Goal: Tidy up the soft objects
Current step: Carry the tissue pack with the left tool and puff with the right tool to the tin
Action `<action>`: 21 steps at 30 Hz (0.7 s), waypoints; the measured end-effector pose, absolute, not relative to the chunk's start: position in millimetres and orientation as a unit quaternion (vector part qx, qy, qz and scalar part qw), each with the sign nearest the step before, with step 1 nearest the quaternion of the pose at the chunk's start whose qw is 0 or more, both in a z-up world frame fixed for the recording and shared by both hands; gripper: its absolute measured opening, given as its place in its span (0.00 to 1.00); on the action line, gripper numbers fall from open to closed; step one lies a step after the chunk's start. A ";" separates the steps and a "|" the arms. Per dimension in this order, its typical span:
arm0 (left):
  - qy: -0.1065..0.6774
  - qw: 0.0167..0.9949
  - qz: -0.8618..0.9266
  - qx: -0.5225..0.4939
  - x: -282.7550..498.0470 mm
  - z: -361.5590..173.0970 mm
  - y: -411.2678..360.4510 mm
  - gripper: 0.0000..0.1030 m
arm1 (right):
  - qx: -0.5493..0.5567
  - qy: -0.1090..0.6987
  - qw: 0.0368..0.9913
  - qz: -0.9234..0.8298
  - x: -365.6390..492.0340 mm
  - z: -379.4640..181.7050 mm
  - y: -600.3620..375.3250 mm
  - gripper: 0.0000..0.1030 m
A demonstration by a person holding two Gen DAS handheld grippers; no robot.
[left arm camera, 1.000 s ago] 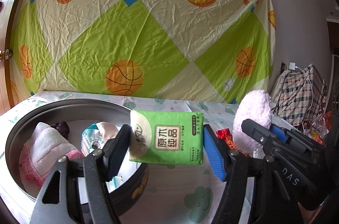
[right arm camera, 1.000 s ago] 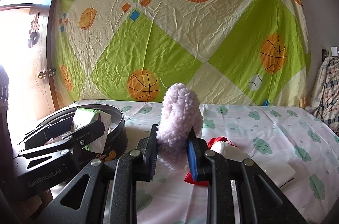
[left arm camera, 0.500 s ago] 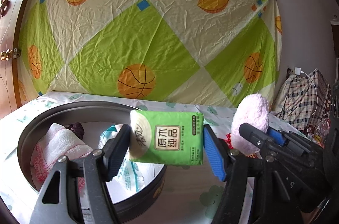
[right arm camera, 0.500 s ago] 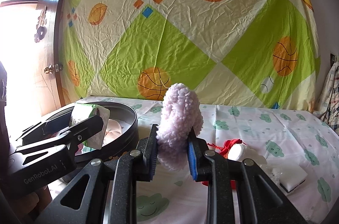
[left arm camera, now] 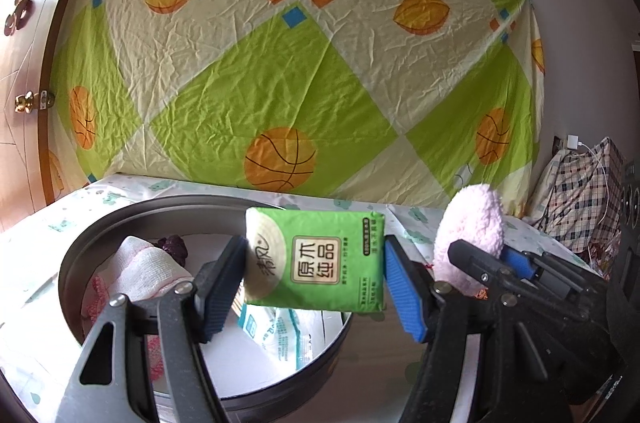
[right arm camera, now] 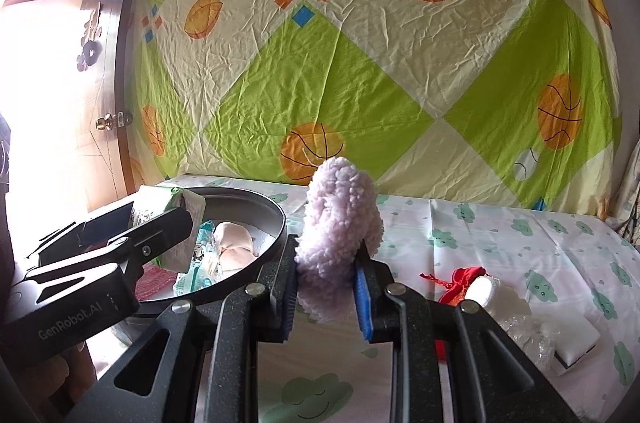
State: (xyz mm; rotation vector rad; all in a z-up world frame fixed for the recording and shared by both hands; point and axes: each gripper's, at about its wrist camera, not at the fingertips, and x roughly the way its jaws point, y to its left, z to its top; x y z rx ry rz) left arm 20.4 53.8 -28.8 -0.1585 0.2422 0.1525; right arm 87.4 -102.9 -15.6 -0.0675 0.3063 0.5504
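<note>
Carrying a green tissue pack (left arm camera: 316,261), the left gripper (left arm camera: 316,287) has travelled further over the round dark basin (left arm camera: 120,223) than it was a second ago; the basin's floor now fills the space under the pack, where its near rim sat before. I judge this the placing step for the pack, with only a lowering and release left. The jaws are closed on the pack's two short ends, wide apart because the pack spans them. Its long axis runs crosswise between the pads, level, and its printed face turns back toward the camera.

Just to the right of the basin, the right gripper (right arm camera: 326,287) has also closed in, its rim now nearly touching the left finger (right arm camera: 286,287) in the right wrist view. Its jaws are narrowly pinched on the lower part of a fluffy pink plush (right arm camera: 340,219), which stands upright, long axis vertical, rounded top pointing up.

Inside the basin lie a white gauze cloth (left arm camera: 144,269), a printed packet (left arm camera: 276,335) and a pale soft bundle (right arm camera: 234,243). Farther right of the basin, on the cloud-print sheet (right arm camera: 520,235), a red pouch (right arm camera: 460,277) and a white pad (right arm camera: 580,343) wait unsorted.
</note>
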 end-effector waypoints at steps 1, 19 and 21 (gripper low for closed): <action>0.120 0.986 0.075 -0.082 19.7 -28.8 56.0 0.66 | -0.035 0.151 0.950 0.272 87.2 -15.6 -101.0 0.26; 0.127 0.982 0.111 -0.085 12.9 -22.7 92.8 0.66 | -0.057 0.131 0.938 0.315 87.5 15.1 -58.5 0.26; 0.125 0.982 0.116 -0.084 11.6 -20.6 96.7 0.66 | -0.059 0.130 0.937 0.319 87.9 18.2 -54.2 0.26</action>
